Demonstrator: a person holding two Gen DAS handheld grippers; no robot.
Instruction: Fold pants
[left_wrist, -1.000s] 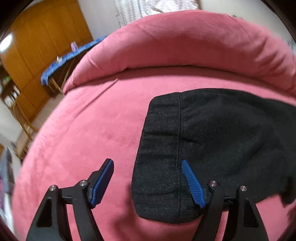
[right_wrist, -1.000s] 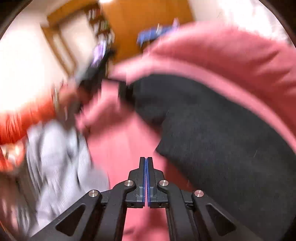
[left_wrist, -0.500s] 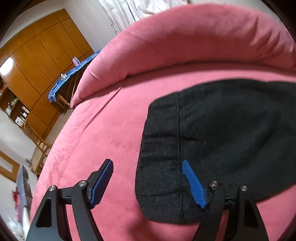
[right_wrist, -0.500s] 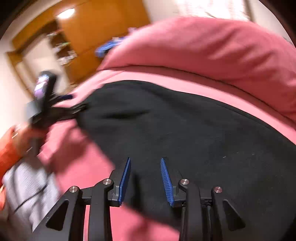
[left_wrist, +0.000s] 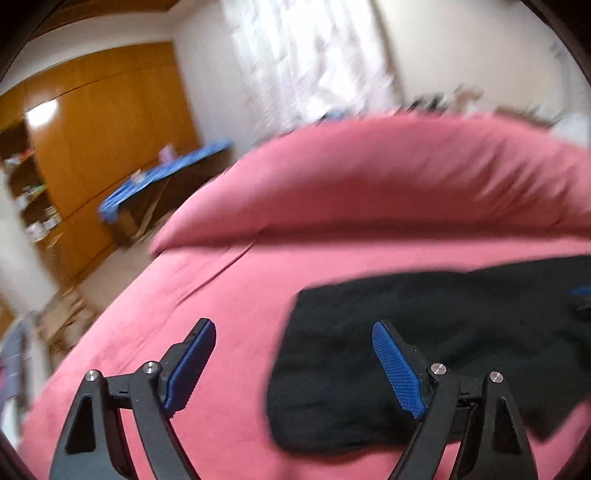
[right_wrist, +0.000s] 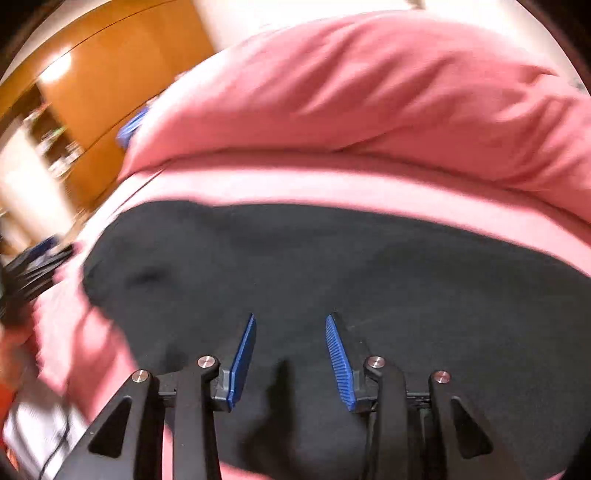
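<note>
Both grippers hang empty over the black pants (right_wrist: 332, 266) on the pink bed (left_wrist: 229, 295): the left gripper (left_wrist: 293, 363) is wide, the right gripper (right_wrist: 290, 354) is opening. A shallow pinch there could lift one layer and spoil the fold.

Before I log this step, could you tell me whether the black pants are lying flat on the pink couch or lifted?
Lying flat: the black pants rest spread on the pink couch, with no tongs pinching them.

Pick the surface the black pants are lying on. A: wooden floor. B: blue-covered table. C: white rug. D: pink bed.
D: the pants lie spread flat on the pink bed, with pink fabric showing around their edges in both wrist views.
</note>
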